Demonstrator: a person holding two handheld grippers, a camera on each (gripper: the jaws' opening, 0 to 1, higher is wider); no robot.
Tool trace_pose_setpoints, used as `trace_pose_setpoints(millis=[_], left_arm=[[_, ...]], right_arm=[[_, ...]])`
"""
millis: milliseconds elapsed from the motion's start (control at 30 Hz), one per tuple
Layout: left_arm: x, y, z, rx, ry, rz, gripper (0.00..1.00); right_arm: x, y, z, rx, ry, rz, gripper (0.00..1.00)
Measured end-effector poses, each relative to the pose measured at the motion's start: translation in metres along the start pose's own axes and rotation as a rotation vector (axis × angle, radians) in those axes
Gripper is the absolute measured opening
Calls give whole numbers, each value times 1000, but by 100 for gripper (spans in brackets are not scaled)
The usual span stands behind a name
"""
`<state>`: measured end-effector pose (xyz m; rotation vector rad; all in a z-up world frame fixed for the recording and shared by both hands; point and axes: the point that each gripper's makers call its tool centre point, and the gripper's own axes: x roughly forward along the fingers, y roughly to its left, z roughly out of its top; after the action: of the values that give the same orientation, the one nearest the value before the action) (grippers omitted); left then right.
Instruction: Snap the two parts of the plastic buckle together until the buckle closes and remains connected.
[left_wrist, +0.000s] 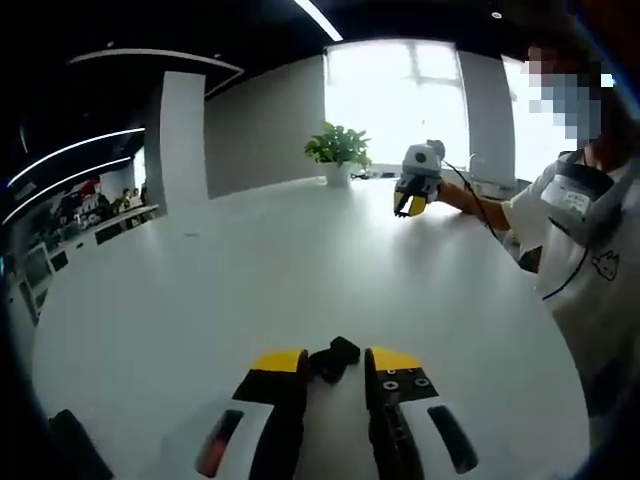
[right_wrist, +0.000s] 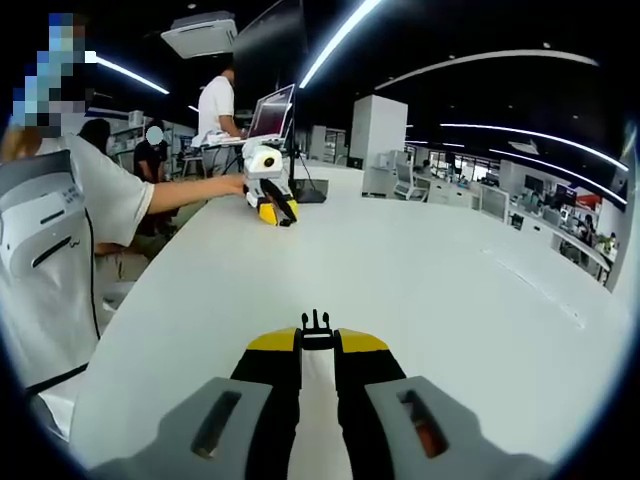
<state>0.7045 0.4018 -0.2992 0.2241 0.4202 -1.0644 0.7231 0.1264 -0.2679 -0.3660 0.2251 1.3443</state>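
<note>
Left tongs (left_wrist: 335, 362) pinch the small black plastic socket half (left_wrist: 334, 359); right tongs (right_wrist: 317, 340) clamp the pronged black half (right_wrist: 316, 326). Both look light, stiff and best held by the body, above the white bench (left_wrist: 300, 260).

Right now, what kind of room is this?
Probably a big open office or lab: a large white table, a laptop on a stand, desks in rows under long ceiling lights.

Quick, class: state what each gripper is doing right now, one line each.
Left gripper: shut on the socket half of the buckle.
Right gripper: shut on the pronged half of the buckle.
</note>
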Motion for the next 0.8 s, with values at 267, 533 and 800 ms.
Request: trace_pose_setpoints(millis=[267,533,800], left_arm=[[4,-6,0,-15,5,-9,20],[11,-10,3,-47,-4,24,19],[19,-11,7,-124,-5,98,19]], right_arm=[[-1,0,2,-3,-7,-1,11],[1,0,-2,3,6,7,11],[6,6,-8,5,29,31,11]])
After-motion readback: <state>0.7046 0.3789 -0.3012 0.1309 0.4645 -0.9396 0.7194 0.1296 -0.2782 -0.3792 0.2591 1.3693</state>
